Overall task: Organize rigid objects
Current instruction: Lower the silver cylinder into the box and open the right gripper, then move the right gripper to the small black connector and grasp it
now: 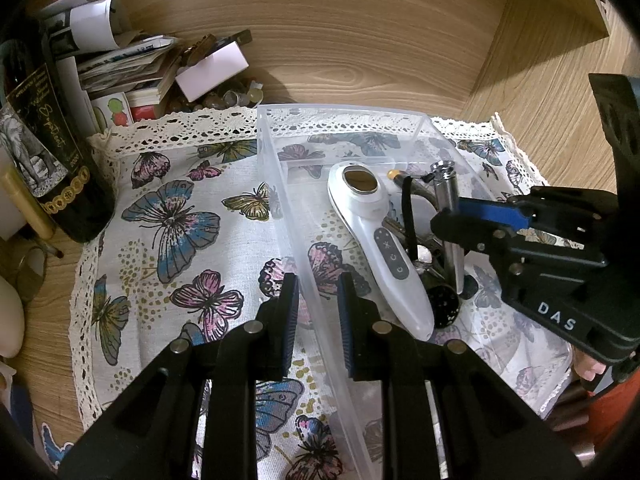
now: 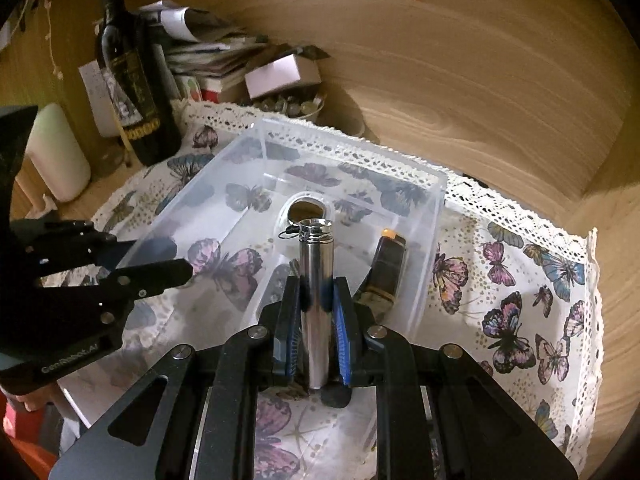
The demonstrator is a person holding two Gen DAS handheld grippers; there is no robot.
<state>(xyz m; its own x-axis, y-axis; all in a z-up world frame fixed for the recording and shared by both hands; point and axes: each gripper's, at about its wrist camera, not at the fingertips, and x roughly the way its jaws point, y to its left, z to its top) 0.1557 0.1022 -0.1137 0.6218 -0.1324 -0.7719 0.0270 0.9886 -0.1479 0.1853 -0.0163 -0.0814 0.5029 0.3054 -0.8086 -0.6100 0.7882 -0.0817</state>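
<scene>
A clear plastic bin (image 1: 340, 110) stands on a butterfly-print cloth (image 1: 180, 220). My left gripper (image 1: 318, 312) is shut on the bin's near left wall, one finger inside and one outside. From the right, my right gripper (image 1: 452, 216) reaches over the bin, shut on a shiny metal cylinder (image 1: 446, 192). In the right wrist view the cylinder (image 2: 316, 280) stands upright between the blue pads of the right gripper (image 2: 316, 292), above the bin (image 2: 348, 144). A white handheld device (image 1: 376, 232) and a dark brown case with an orange tip (image 2: 386, 268) lie inside. The left gripper (image 2: 160, 264) shows at the left.
A dark wine bottle (image 1: 52, 168) stands at the cloth's left edge, with a pile of papers (image 1: 120, 68), a white box (image 1: 212, 70) and a bowl of stones (image 2: 288, 106) behind it. A white cylinder (image 2: 60, 152) stands further left. Wooden walls close the back and right.
</scene>
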